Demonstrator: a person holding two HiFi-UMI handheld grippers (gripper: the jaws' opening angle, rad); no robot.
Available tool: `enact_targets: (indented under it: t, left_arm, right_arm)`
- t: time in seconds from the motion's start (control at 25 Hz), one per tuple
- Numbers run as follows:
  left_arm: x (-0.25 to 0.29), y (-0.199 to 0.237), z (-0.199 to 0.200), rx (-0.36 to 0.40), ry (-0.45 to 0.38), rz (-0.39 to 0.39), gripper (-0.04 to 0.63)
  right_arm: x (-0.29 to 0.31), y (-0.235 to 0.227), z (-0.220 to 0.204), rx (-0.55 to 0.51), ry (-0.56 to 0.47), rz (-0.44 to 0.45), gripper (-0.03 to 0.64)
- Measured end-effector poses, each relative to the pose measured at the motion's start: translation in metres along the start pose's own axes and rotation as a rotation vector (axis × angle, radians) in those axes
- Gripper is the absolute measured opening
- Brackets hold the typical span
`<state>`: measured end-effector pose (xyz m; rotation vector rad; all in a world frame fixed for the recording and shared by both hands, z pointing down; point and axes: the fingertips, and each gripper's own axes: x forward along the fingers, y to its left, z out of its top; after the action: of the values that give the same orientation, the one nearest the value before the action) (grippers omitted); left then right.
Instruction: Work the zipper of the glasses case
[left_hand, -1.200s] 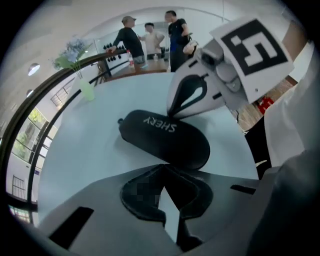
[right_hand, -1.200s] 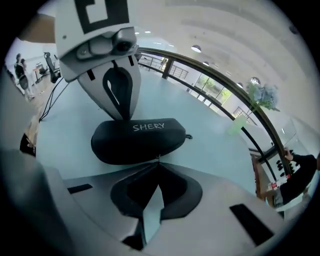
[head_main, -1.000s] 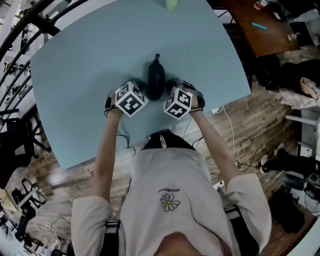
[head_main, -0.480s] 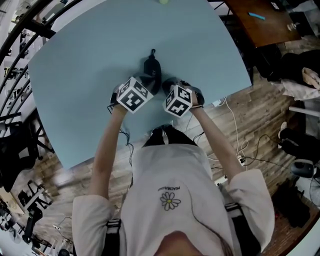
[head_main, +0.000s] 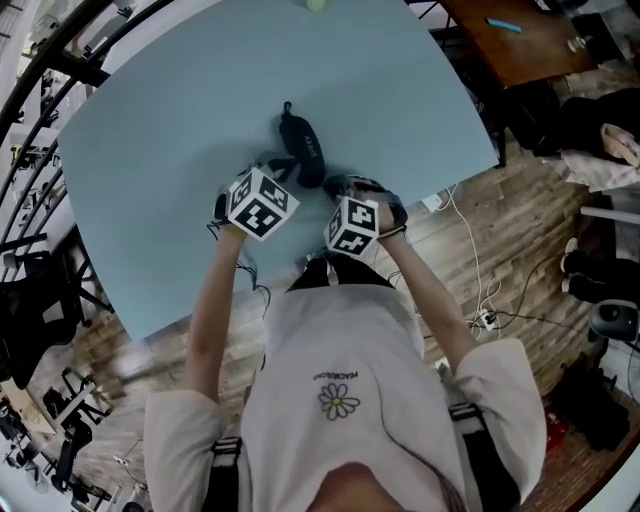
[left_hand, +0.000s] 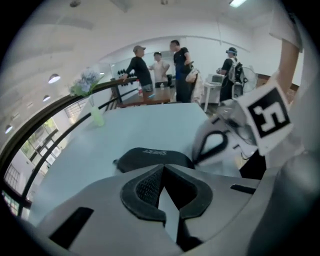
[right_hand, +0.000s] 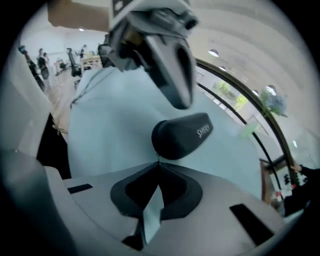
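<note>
- both jaw pairs are pressed together, left gripper and right gripper by the case.
- we see no open seam; zipper work seems all ahead.

White lettering on the glasses case — "SH…", remainder blurred; small print on the shirt — illegible.

The light-blue table before me carries a dark case, lying flat and slantwise on the half nearer to me, and a pale green vase of flowers, standing upright well apart at the far rim.
</note>
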<state>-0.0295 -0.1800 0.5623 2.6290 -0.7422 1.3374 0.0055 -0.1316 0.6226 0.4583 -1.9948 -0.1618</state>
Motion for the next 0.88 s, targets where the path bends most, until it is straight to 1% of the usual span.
enact_targets:
  t: [0.08,0.12,0.16,0.24,0.32,0.4,0.48,0.6,0.72,0.76,0.88]
  left_arm:
    - [0.002,-0.014,0.009,0.061,-0.010,-0.016,0.014]
    - [0.006,-0.017,0.016,0.082,-0.021,-0.011,0.014]
    - [0.010,-0.019,0.023,0.098,-0.036,0.003,0.014]
    - [0.023,-0.018,0.037,0.123,-0.044,0.034,0.014]
    - [0.037,-0.017,0.039,0.149,0.009,0.039,0.014]
    - [0.045,-0.014,0.036,0.146,0.049,0.044,0.014]
    - [0.046,-0.014,0.036,0.110,0.036,0.044,0.014]
    - [0.046,-0.015,0.038,0.099,0.008,0.064,0.014]
    - [0.046,-0.017,0.037,0.069,0.016,0.083,0.012]
    - [0.046,-0.019,0.037,0.073,0.022,0.093,0.012]
    - [0.047,-0.020,0.037,0.129,0.042,0.134,0.012]
  right_arm:
    - [-0.006,-0.035,-0.036,0.051,0.073,-0.119,0.008]
    - [-0.008,-0.047,-0.049,0.067,0.099,-0.152,0.008]
    - [-0.009,-0.054,-0.058,0.064,0.115,-0.166,0.008]
    - [-0.010,-0.057,-0.063,0.040,0.120,-0.167,0.008]
    - [-0.009,-0.057,-0.058,0.037,0.109,-0.166,0.008]
    - [-0.007,-0.058,-0.055,0.050,0.104,-0.166,0.008]
    - [-0.005,-0.058,-0.057,0.057,0.100,-0.159,0.008]
    - [-0.007,-0.058,-0.059,0.061,0.089,-0.150,0.008]
    - [-0.010,-0.056,-0.061,0.069,0.084,-0.138,0.008]
    - [-0.012,-0.054,-0.062,0.076,0.082,-0.134,0.008]
    - [-0.018,-0.050,-0.062,0.098,0.080,-0.134,0.008]
